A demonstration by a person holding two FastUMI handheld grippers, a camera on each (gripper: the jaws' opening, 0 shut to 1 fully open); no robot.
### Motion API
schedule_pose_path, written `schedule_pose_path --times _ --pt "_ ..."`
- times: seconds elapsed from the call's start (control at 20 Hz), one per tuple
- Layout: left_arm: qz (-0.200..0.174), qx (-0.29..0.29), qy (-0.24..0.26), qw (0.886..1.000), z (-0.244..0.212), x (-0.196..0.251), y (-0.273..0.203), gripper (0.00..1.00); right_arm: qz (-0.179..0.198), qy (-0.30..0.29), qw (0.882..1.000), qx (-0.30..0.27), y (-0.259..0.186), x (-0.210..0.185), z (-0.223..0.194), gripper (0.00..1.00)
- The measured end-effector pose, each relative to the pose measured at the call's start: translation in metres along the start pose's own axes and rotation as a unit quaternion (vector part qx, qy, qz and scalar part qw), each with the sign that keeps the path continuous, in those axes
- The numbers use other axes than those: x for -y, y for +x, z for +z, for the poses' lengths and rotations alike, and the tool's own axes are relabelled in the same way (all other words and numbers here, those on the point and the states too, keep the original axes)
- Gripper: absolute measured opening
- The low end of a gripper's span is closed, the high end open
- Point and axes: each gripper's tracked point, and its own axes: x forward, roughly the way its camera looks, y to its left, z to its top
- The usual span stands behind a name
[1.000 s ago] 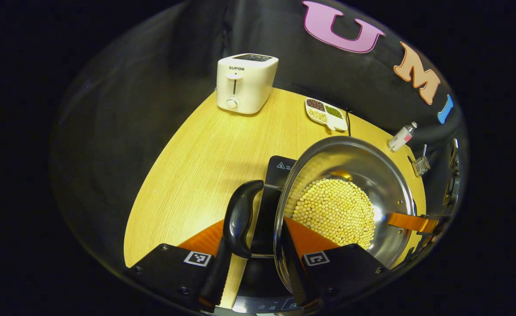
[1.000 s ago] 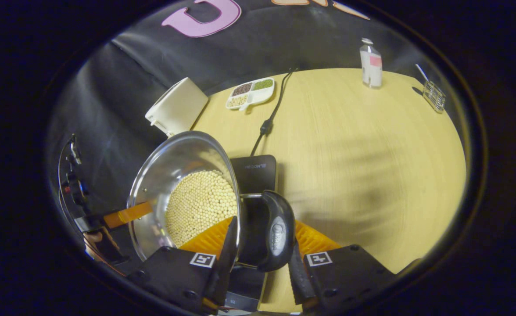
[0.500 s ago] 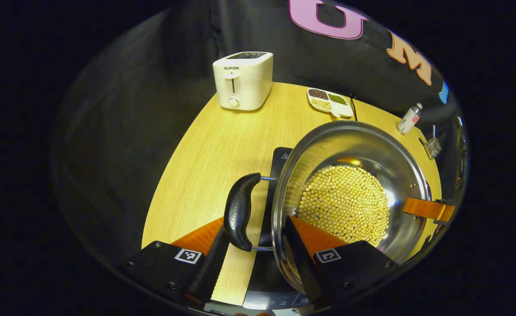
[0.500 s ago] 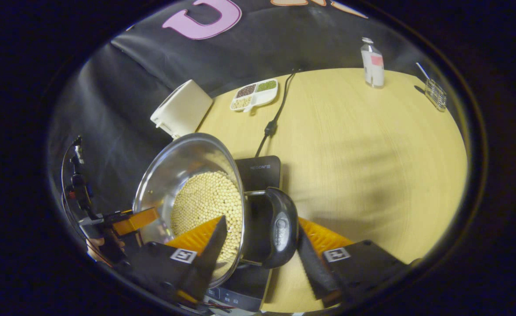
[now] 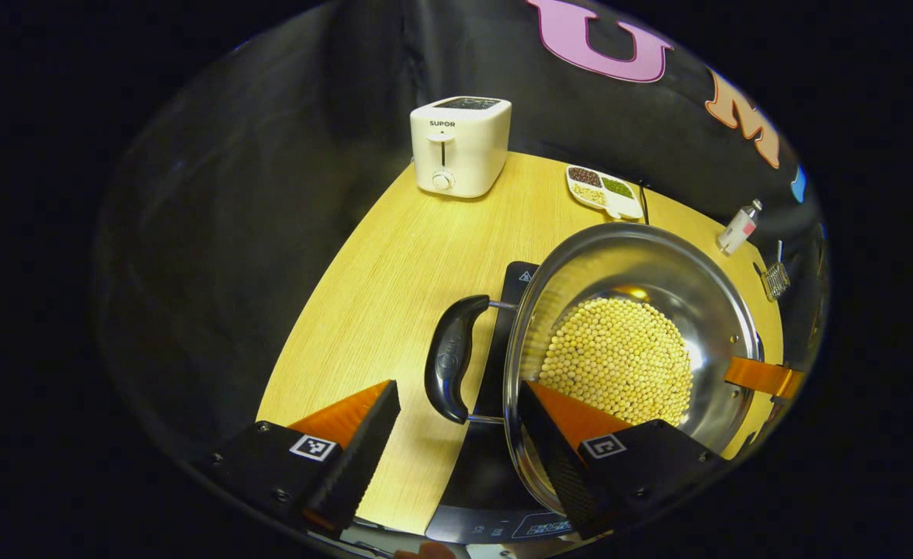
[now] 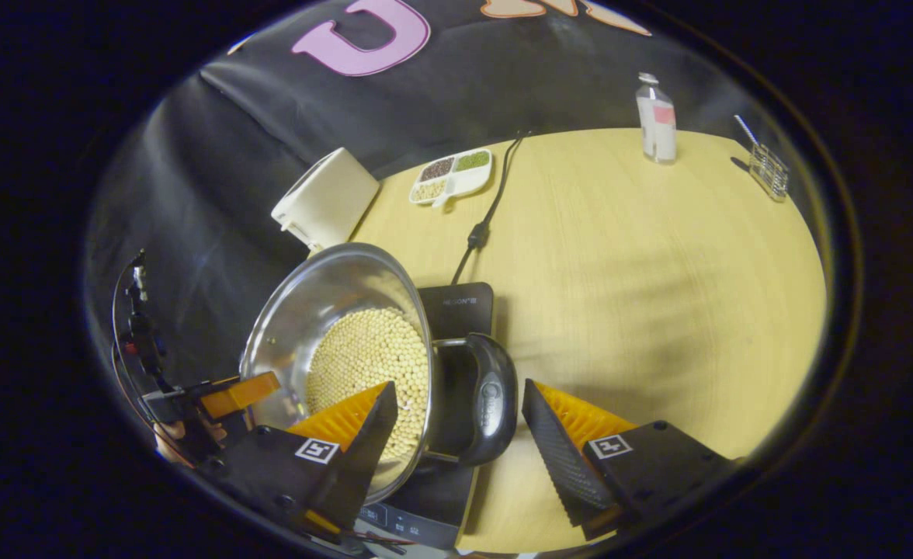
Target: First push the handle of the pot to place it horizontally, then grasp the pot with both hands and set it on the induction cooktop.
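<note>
Now: steel pot [image 5: 705, 310] of pale beans [image 5: 619, 357] sits on black induction cooktop [image 5: 495, 489], rim level, both black side handles lying flat. Left gripper [image 5: 456, 435] spread wide, near handle [image 5: 450, 359] loose between fingers, neither touching. Right gripper [image 6: 456, 423] likewise wide apart, astride other handle [image 6: 489, 400], no contact. Wooden table [image 6: 643, 256] carries white toaster [image 5: 460, 144], divided dish [image 5: 604, 191], small bottle [image 6: 656, 118] near back edge.

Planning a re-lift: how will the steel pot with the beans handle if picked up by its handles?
Probably heavy: the pot holds a bed of beans. Loose, they would likely shift if tilted. The looped handle looks rigid, a fair grip.
</note>
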Motion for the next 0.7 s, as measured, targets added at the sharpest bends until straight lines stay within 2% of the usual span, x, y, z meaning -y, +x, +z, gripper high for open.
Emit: schedule_pose_path --times 0.05,0.1,0.2,0.25,0.3,0.35,0.4,0.45,0.5,0.55,0.65,0.7 --pt "0.004 0.003 -0.001 1.0 0.0 -0.001 -0.001 0.99 -0.001 -0.005 1.0 0.002 -0.001 0.001 0.0 0.94" --pt "0.007 0.006 -0.003 1.0 0.002 -0.001 -0.002 0.99 -0.003 -0.01 1.0 0.004 -0.003 0.002 0.0 1.0" --pt "0.015 0.009 -0.005 1.0 0.002 -0.002 -0.006 0.99 -0.006 -0.017 1.0 0.008 -0.008 0.004 0.0 1.0" --pt "0.017 0.01 -0.005 1.0 0.002 -0.002 -0.007 0.99 -0.006 -0.02 1.0 0.008 -0.01 0.004 0.0 0.94" --pt "0.018 0.013 -0.005 1.0 0.003 -0.001 -0.01 0.99 -0.005 -0.023 1.0 0.008 -0.012 0.005 -0.001 1.0" --pt "0.017 0.016 -0.004 1.0 0.003 0.0 -0.013 0.99 -0.003 -0.026 1.0 0.009 -0.015 0.005 -0.001 0.94" --pt "0.017 0.02 -0.002 1.0 0.003 0.001 -0.016 0.98 0.0 -0.029 1.0 0.011 -0.018 0.005 -0.002 1.0" --pt "0.016 0.026 -0.001 1.0 0.003 0.002 -0.02 0.99 0.002 -0.033 0.999 0.015 -0.02 0.005 -0.002 0.94" --pt "0.018 0.033 0.001 0.999 0.004 0.002 -0.024 0.99 0.005 -0.035 0.999 0.018 -0.024 0.006 -0.002 1.0" --pt "0.019 0.042 0.002 0.999 0.006 0.003 -0.029 0.99 0.008 -0.036 0.999 0.022 -0.028 0.006 -0.003 0.94" --pt "0.022 0.063 0.005 0.998 0.009 0.007 -0.04 0.99 0.01 -0.043 0.999 0.03 -0.036 0.009 -0.004 0.94" --pt "0.023 0.072 0.007 0.997 0.011 0.009 -0.046 0.99 0.008 -0.052 0.998 0.036 -0.041 0.014 -0.004 1.0"
